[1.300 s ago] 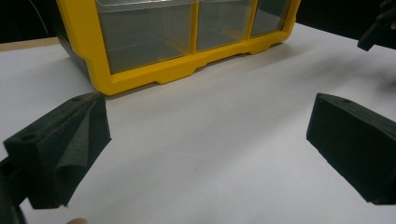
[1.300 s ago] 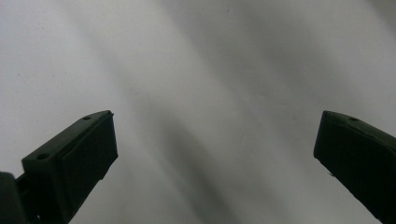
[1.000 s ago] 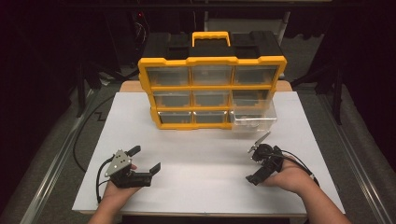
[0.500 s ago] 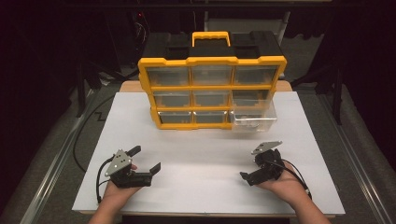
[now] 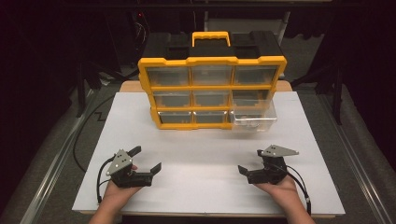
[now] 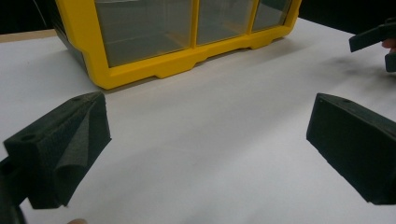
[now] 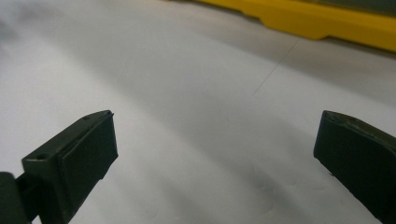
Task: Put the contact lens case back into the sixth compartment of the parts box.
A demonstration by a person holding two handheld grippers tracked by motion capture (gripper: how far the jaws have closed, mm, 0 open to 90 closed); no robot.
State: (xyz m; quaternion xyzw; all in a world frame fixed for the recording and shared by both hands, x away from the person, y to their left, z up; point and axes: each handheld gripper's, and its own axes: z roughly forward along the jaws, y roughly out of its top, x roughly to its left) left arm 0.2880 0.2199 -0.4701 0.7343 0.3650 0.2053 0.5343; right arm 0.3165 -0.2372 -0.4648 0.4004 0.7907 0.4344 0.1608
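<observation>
Left gripper (image 5: 145, 158), at the lower left of the high view, rests low over the white worktop (image 5: 201, 154) with its 2 black jaws spread wide and nothing between them; a hand (image 5: 116, 193) holds it from the bottom edge of the frame. Right gripper (image 5: 252, 161), at the lower right of the same view, is likewise wide and empty, held by the other hand (image 5: 280, 191), with its grey three-cornered plate (image 5: 278, 151) on top and a cable (image 5: 302, 186) trailing toward the lower right. Both grippers lie near the front edge of the worktop, well apart from each other. In the left gripper view, the left gripper (image 6: 205, 135) shows bare white surface between its jaws, the lower yellow frame of the organiser (image 6: 177, 42) fills the upper part of the frame, and a part of the right gripper (image 6: 373, 39) appears at the upper right. In the right gripper view, the right gripper (image 7: 215, 149) also spans bare surface, with a yellow edge of the organiser (image 7: 327, 21) at the upper right. The yellow organiser (image 5: 212, 63) stands upright at the upper centre of the high view, with 9 clear drawers in 3 rows and a handle (image 5: 211, 37) on top. Its lower right drawer (image 5: 254, 116) is pulled out toward the viewer; the contents are too faint to tell.
</observation>
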